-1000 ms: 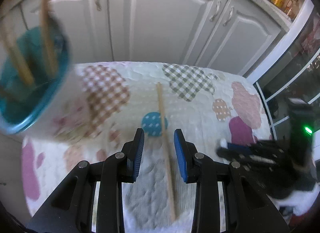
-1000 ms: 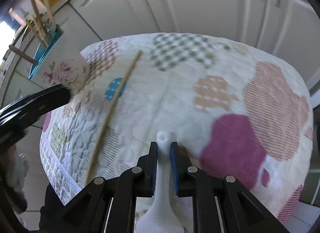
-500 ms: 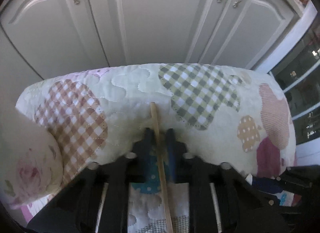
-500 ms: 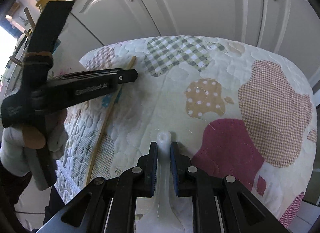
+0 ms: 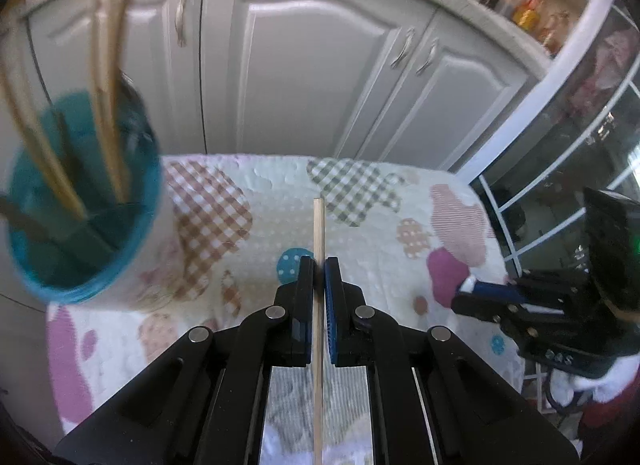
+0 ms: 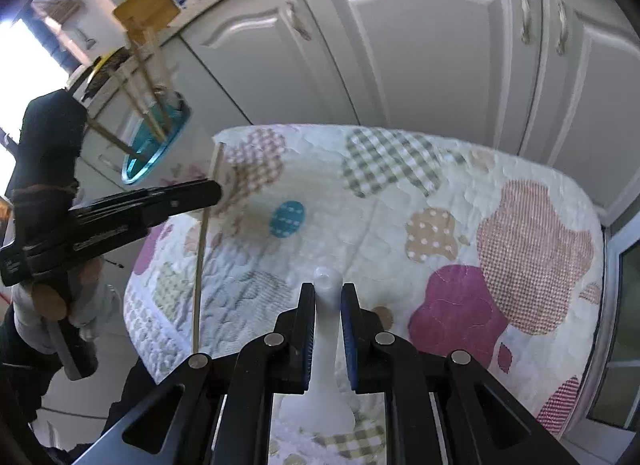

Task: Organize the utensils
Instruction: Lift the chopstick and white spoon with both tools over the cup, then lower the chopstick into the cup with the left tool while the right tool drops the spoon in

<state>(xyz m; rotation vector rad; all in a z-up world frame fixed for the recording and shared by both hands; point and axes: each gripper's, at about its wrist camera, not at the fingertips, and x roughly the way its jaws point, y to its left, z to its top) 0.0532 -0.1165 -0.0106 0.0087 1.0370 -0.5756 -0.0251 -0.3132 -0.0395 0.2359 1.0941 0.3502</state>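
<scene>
My left gripper (image 5: 319,265) is shut on a wooden chopstick (image 5: 319,225) and holds it above the quilted cloth; it shows from the side in the right wrist view (image 6: 216,191), with the chopstick (image 6: 202,233) hanging through it. A floral holder with a teal inside (image 5: 80,217) stands at the left with several wooden chopsticks (image 5: 108,97) in it; it also shows in the right wrist view (image 6: 158,141). My right gripper (image 6: 327,289) is shut on a white spoon (image 6: 326,345), handle end forward, above the cloth.
A quilted patchwork cloth (image 5: 360,225) covers the small table (image 6: 400,205). Grey cabinet doors (image 5: 300,65) stand right behind it. A glass door frame (image 5: 560,165) is at the right. The right gripper's body (image 5: 540,305) is at the table's right edge.
The left gripper closed on the chopstick lying on the cloth and lifted it. The holder came back into the left view. The right gripper kept holding the spoon, nearly still.
</scene>
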